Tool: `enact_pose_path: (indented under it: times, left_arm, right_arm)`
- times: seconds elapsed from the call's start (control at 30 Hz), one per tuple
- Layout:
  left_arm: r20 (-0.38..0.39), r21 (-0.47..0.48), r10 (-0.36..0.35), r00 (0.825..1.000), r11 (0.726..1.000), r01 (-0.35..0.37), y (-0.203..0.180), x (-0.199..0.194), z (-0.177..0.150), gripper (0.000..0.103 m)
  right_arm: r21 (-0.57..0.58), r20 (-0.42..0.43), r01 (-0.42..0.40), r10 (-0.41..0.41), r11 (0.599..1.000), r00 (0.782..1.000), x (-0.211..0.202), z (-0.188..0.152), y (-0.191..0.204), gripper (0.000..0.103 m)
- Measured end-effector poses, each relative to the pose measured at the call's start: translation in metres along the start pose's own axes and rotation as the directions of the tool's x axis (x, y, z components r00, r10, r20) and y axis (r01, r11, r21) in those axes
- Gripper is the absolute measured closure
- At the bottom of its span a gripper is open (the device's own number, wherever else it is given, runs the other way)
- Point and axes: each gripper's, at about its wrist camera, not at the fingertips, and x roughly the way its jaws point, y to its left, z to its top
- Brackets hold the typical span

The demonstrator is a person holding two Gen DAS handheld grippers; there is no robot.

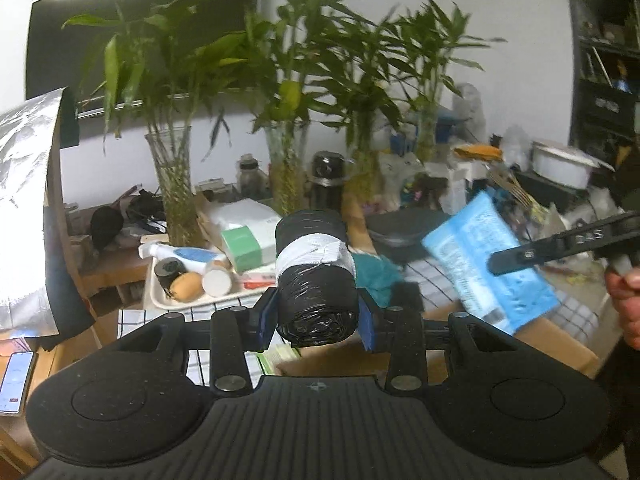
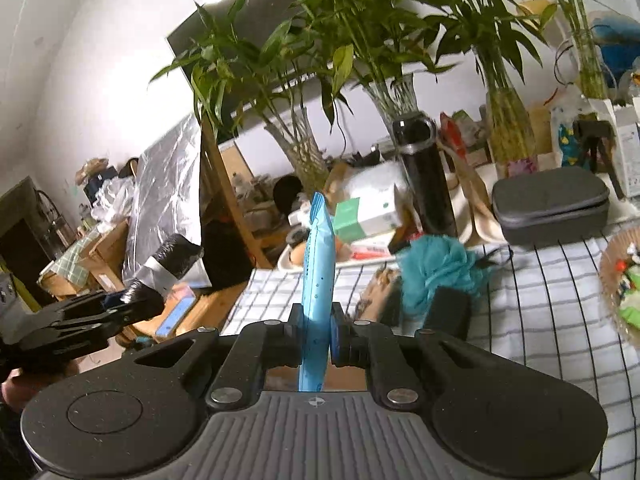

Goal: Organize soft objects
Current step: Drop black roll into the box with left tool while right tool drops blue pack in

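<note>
Bamboo stalks in glass vases [image 1: 172, 184] along the wall; black flask [image 2: 424, 176] beside a grey zip case [image 2: 552, 204]; phone [image 1: 14, 380] lit up; checked cloth [image 2: 540, 300] on the counter

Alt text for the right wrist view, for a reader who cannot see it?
The right gripper pinches a thin blue packet upright above a checked tablecloth. At left, the left gripper holds a black roll.
</note>
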Motion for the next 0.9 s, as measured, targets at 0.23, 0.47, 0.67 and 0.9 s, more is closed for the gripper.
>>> enact_pose_path:
  times: [0.23, 0.47, 0.67, 0.9]
  left_arm:
    - [-0.072, 0.024, -0.039, 0.997, 0.999, 0.041, -0.02, -0.009, -0.018, 0.064]
    - [-0.138, 0.019, -0.111, 0.984, 0.993, 0.114, -0.028, -0.013, -0.035, 0.063]
    - [-0.102, 0.033, -0.099, 0.99, 0.994, 0.103, -0.031, -0.021, -0.044, 0.034]
    - [-0.123, 0.041, -0.055, 0.991, 0.997, 0.061, -0.029, -0.024, -0.048, 0.032]
  right_arm:
    - [0.009, -0.081, 0.025, -0.024, 1.0, 0.996, -0.003, -0.017, 0.003, 0.088]
    - [0.007, -0.114, 0.034, -0.033, 0.999, 0.993, -0.007, -0.026, 0.005, 0.088]
    - [0.0, -0.138, 0.04, -0.04, 0.999, 0.99, -0.007, -0.031, 0.007, 0.088]
    - [-0.013, -0.152, 0.048, -0.049, 0.999, 0.987, -0.007, -0.034, 0.006, 0.088]
